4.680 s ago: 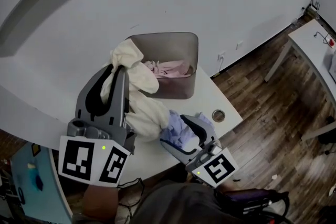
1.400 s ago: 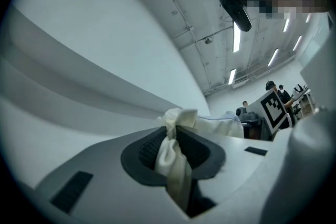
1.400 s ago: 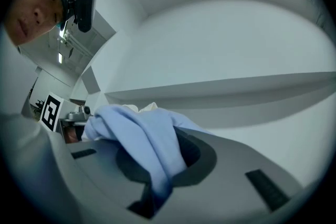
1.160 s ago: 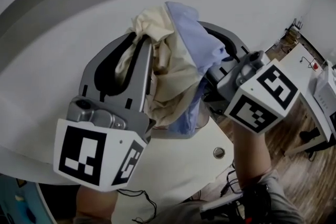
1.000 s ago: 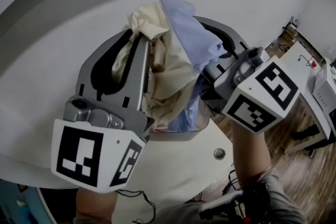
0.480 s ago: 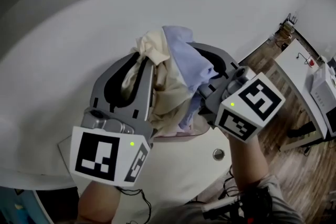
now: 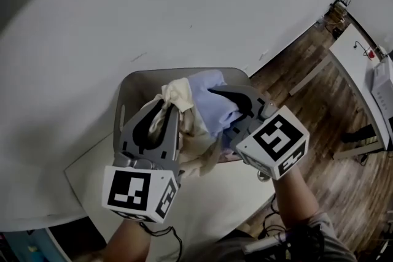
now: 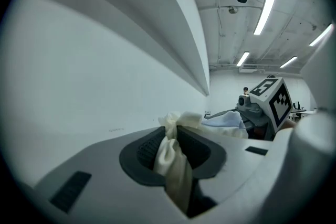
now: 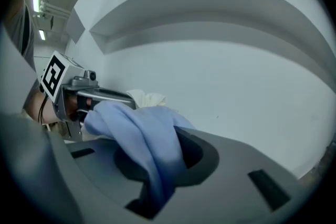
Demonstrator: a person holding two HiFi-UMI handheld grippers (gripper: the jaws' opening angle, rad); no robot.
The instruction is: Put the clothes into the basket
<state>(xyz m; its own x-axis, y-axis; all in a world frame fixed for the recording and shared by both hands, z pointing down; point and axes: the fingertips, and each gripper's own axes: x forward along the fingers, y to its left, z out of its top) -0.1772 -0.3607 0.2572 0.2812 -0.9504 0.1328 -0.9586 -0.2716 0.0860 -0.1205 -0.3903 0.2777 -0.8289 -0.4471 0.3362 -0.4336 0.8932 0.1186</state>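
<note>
A white table (image 7: 212,202) bears a grey basket (image 7: 131,88) by the wall. Over its open top, the left gripper (image 7: 167,108) clamps a cream garment (image 7: 182,94) and the right gripper (image 7: 226,97) clamps a pale blue garment (image 7: 207,84). Both sets of jaws have just eased slightly wider, with the cloth pinched between them.

The head view looks steeply down onto the white table (image 7: 209,205) and the grey plastic basket (image 7: 184,72), close above the left hand-held gripper (image 7: 166,108) and the right hand-held gripper (image 7: 224,104). Each gripper view rides low on its own tool — very near the jaws — and faces along them to the white wall (image 8: 79,60). Each catches the other gripper, and all three share the cream cloth (image 8: 170,157) and the light blue cloth (image 9: 142,134).
</note>
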